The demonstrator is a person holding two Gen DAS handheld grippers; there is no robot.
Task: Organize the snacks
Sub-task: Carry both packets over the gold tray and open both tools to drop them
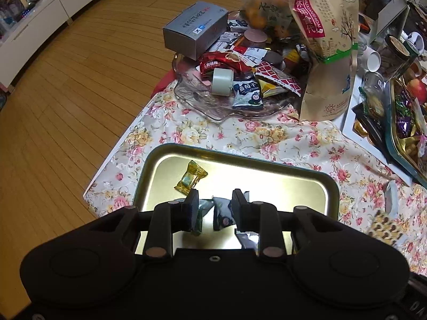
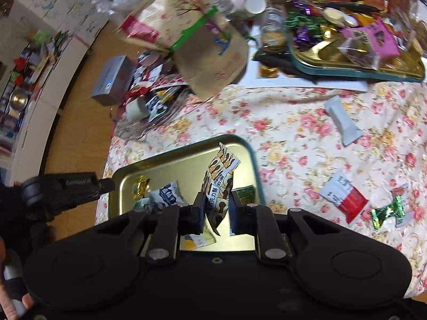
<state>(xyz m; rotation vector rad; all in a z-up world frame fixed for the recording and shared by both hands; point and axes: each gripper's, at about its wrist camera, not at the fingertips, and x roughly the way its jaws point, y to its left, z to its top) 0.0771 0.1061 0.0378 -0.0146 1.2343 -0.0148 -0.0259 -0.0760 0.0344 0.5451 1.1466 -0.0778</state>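
A gold tin tray (image 1: 267, 166) (image 2: 186, 148) lies on the floral tablecloth near the table's front left corner. My left gripper (image 1: 215, 206) hovers over it, jaws open. A dark snack packet (image 1: 222, 214) lies loose between the fingers, beside a greenish packet (image 1: 201, 214). A gold-wrapped candy (image 1: 190, 178) (image 2: 140, 186) rests further in. My right gripper (image 2: 218, 210) is shut on a brown-and-white chocolate snack packet (image 2: 220, 184), held upright above the tray's right side. A blue-and-white packet (image 2: 168, 194) and a green packet (image 2: 245, 193) lie in the tray.
A clear glass dish (image 1: 202, 101) heaped with snacks, a grey box (image 1: 194, 32) and a kraft bag (image 1: 328, 53) stand behind the tray. A second tin (image 2: 347, 65) of candies sits far right. Loose packets (image 2: 343, 120) (image 2: 344, 197) (image 2: 387, 210) lie on the cloth. Wooden floor lies left of the table edge.
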